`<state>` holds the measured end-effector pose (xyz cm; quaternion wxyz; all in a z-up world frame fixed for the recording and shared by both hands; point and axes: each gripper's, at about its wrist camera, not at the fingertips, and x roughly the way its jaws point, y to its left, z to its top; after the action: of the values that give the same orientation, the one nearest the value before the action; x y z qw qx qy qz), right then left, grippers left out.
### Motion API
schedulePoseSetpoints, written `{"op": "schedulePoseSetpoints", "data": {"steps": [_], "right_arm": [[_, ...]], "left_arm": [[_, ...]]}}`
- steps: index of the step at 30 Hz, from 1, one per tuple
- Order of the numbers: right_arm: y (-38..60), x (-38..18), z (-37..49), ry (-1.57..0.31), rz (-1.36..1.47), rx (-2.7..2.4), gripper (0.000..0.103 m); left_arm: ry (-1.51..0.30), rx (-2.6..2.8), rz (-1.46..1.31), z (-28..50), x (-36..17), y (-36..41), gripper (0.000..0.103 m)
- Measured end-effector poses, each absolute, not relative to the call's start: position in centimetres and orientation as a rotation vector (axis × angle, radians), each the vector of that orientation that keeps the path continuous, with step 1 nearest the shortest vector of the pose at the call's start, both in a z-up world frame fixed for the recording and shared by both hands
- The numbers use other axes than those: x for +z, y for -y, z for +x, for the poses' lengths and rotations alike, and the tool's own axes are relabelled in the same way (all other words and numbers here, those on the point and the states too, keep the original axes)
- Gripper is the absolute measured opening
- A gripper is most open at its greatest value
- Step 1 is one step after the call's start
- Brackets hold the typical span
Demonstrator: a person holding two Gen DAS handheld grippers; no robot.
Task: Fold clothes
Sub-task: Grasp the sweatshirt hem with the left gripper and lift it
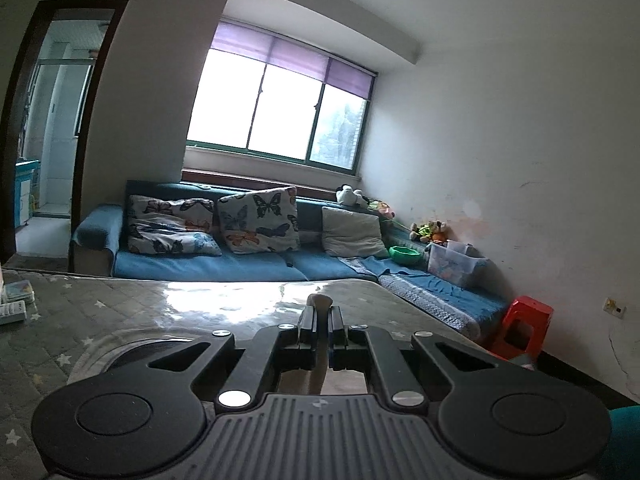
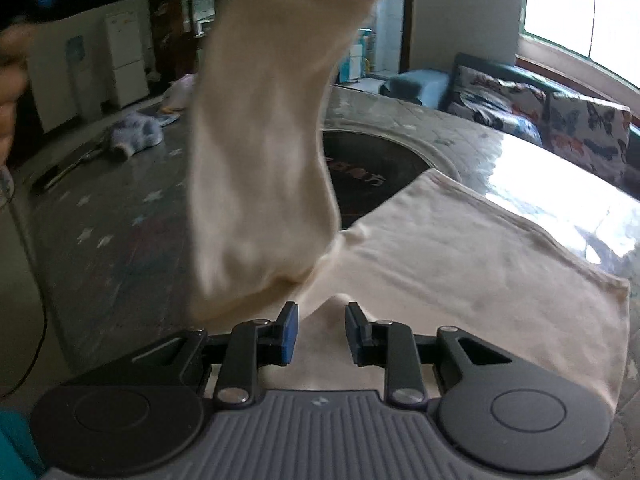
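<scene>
Just ahead of the right tongs (image 2: 321,330) a ridge of the cream garment (image 2: 460,264) is seen between the jaws, which stand partly open with no pad pressing on it. From there the cloth is spread flat to the right across the counter (image 2: 120,248), while a long part is lifted up and leftward. That raised end is judged to be pinched in the left tongs (image 1: 322,326), which are closed on a scrap of pale fabric. The sofa (image 1: 248,268) lies beyond.
</scene>
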<state>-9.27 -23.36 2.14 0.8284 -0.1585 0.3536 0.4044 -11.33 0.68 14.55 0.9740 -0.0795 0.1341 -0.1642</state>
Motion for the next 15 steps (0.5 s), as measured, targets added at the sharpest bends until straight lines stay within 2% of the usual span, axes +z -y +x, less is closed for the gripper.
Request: {"op": "schedulePoseSetpoints", "data": {"steps": [7, 15], "right_arm": [[26.2, 2.8, -9.5, -0.725, -0.3, 0.815, 0.026], [35.1, 4.2, -10.7, -0.728, -0.228, 0.604, 0.026]], "left_arm": [[-0.279, -0.4, -0.139, -11.3, 14.9, 1.9, 0.005], [-0.344, -0.578, -0.13, -10.7, 12.7, 9.0, 0.006]]}}
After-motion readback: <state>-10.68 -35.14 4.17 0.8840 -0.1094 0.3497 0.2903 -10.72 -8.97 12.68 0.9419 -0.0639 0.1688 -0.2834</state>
